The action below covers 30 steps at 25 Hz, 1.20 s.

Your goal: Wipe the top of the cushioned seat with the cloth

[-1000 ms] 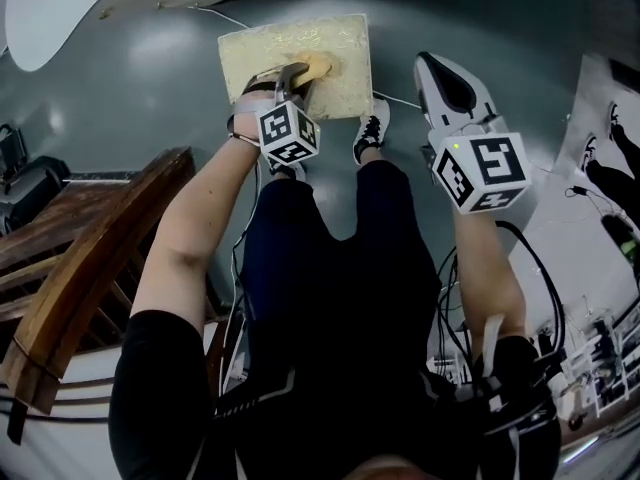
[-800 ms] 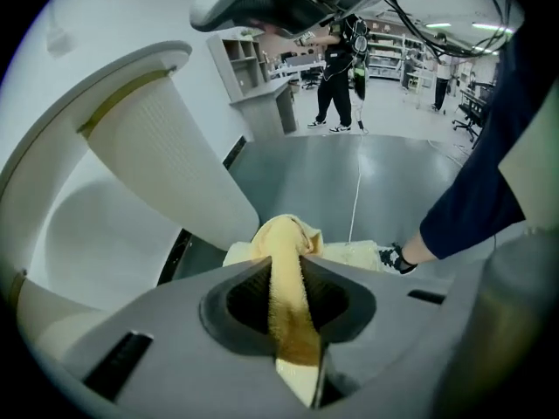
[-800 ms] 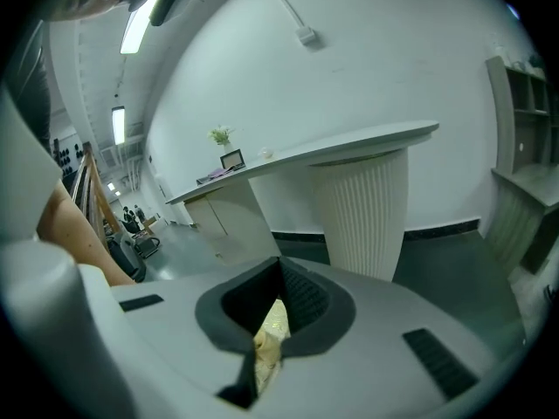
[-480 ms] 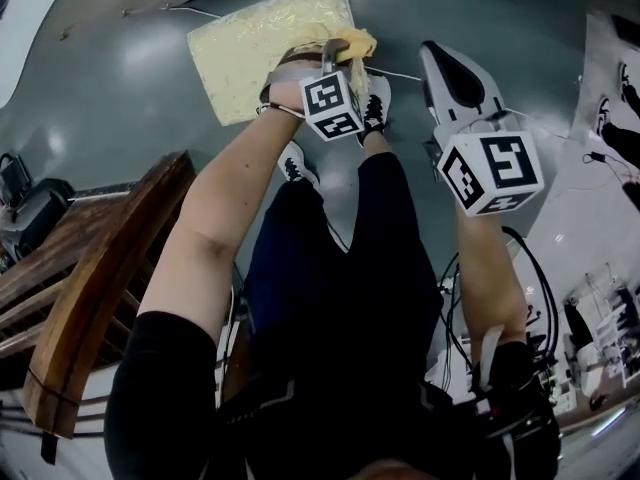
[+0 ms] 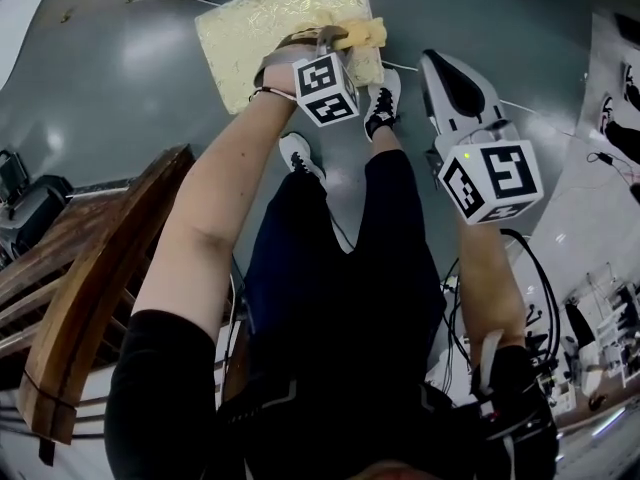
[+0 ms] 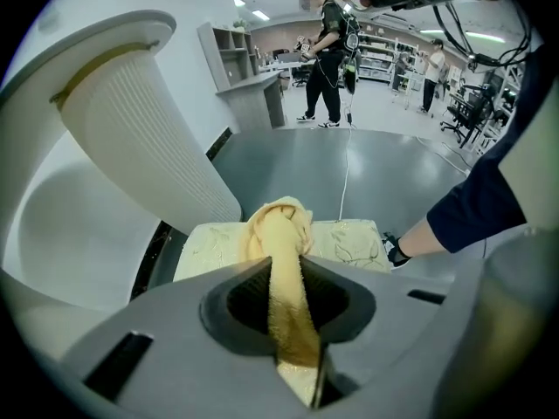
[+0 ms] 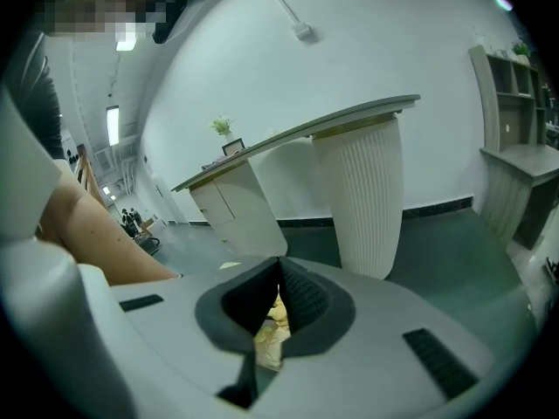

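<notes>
The cushioned seat (image 5: 270, 23) is a pale yellow patterned square on the grey floor, top centre of the head view. My left gripper (image 5: 330, 40) is shut on a yellow cloth (image 5: 362, 34), which lies bunched at the seat's right edge. In the left gripper view the cloth (image 6: 281, 234) runs up between the jaws, with the seat (image 6: 349, 244) just beyond it. My right gripper (image 5: 432, 63) hangs over the floor to the right of the seat, its jaws together and holding nothing. A yellow patch shows below its jaws in the right gripper view (image 7: 278, 291).
A dark wooden frame (image 5: 90, 268) stands at my left. A white ribbed pedestal (image 6: 148, 147) rises just behind the seat. A thin cable (image 5: 405, 68) crosses the floor by the seat's right side. My shoes (image 5: 383, 103) stand close before the seat.
My left gripper has dragged the cloth from the seat's middle to its right edge. The right gripper has stayed about where it was.
</notes>
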Each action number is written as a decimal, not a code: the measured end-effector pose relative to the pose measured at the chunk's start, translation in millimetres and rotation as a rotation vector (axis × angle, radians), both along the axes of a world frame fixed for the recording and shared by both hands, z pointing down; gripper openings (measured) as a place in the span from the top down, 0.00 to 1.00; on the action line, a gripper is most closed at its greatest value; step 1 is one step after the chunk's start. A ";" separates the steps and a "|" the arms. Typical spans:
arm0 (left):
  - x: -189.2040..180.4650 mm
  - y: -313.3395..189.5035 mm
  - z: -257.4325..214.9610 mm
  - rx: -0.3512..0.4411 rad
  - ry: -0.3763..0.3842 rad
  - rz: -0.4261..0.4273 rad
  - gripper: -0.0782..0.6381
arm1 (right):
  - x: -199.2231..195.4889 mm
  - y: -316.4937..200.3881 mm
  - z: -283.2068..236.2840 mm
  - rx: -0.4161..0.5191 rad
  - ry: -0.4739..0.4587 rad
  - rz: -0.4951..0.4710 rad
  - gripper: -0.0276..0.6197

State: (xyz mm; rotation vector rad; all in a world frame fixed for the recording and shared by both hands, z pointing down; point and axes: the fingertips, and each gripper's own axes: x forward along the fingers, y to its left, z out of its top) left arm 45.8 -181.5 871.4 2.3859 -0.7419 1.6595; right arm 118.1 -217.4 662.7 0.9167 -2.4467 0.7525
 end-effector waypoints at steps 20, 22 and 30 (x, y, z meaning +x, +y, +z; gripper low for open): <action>-105.0 43.5 -0.3 -0.040 0.055 -0.150 0.80 | -68.4 32.6 -15.2 0.022 0.000 -0.052 0.95; -121.4 50.5 0.9 -0.051 0.070 -0.209 0.80 | -76.0 34.4 -18.8 0.031 -0.001 -0.064 0.95; -176.8 81.7 -0.3 -0.096 0.063 -0.294 0.80 | -110.2 51.0 -32.8 0.052 -0.011 -0.107 0.95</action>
